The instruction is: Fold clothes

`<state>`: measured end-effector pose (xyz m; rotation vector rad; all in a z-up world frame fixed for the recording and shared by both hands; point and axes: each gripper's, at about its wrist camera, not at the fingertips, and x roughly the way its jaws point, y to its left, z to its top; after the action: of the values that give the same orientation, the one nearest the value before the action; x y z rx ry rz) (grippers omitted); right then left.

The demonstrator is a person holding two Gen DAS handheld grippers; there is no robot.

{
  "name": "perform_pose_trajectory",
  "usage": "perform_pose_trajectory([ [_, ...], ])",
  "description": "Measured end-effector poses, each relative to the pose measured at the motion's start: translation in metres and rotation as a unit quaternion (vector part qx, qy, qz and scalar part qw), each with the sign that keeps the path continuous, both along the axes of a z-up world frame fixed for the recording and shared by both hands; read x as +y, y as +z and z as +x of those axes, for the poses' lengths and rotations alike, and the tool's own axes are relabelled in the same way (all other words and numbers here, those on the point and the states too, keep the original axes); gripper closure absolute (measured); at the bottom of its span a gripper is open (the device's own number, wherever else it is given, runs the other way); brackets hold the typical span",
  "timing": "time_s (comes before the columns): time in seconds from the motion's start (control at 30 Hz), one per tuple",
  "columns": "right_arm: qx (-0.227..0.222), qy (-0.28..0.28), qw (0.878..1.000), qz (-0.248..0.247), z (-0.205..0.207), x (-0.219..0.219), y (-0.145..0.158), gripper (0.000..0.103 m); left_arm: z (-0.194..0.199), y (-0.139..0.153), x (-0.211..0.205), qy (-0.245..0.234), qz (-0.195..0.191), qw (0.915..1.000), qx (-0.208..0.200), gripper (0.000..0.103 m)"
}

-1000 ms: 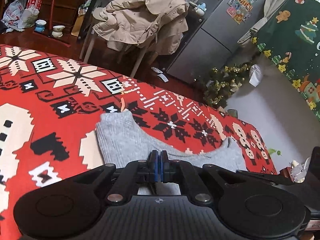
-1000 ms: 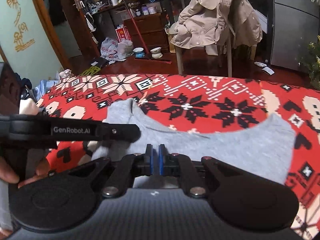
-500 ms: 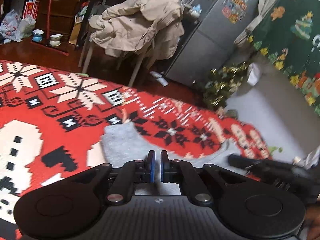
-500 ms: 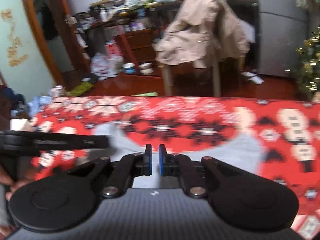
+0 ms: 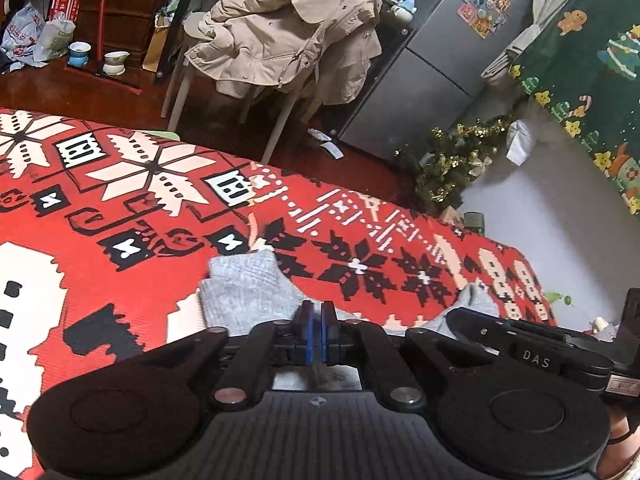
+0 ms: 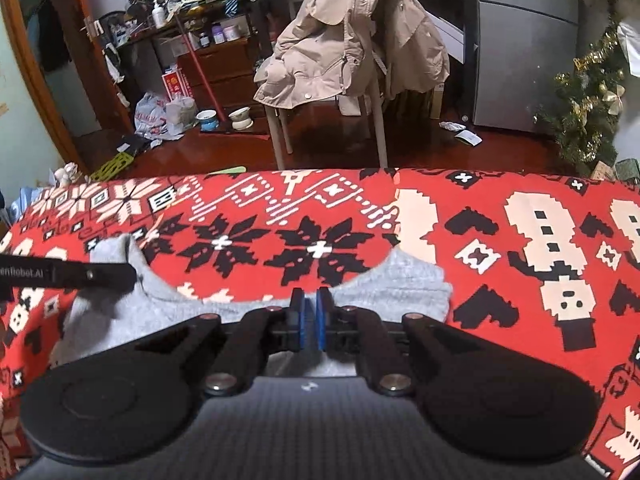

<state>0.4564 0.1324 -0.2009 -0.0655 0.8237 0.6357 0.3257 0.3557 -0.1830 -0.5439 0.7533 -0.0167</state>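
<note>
A red patterned blanket [image 6: 500, 240] spreads out ahead of both grippers. Beyond its far edge stands a chair draped with a beige coat [image 6: 352, 40], with a grey fridge [image 5: 440, 60] to its right. A grey garment [image 6: 400, 284] lies flat on the blanket, just in front of and beneath both tools. The left gripper [image 5: 315, 334] is clenched on the grey cloth, which shows between its blue pads. The right gripper [image 6: 310, 322] has its jaws nearly together over the garment; whether it pinches fabric I cannot tell.

The garment [image 6: 248, 300] was drawn nearer, less of it showing on the cloth [image 6: 500, 240]. A narrow gap was opened between both claws' pads.
</note>
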Motion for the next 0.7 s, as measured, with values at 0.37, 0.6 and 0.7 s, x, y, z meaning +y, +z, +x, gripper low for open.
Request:
perform_pose_trajectory([
  [0.37,-0.005,0.018,0.999,0.028,-0.077,-0.059,0.041,0.095,-0.080,0.028,-0.008,-0.022,-0.046,0.9983,-0.030,0.100],
  [0.6,0.034,0.006,0.999,0.037,-0.152,-0.091,0.028,0.094,-0.144,0.017,-0.020,-0.002,-0.078,0.9969,-0.005,0.100],
  [0.7,0.049,-0.018,0.997,0.054,-0.172,-0.103,0.023,0.094,-0.159,0.008,-0.026,0.014,-0.088,0.9960,0.008,0.100],
])
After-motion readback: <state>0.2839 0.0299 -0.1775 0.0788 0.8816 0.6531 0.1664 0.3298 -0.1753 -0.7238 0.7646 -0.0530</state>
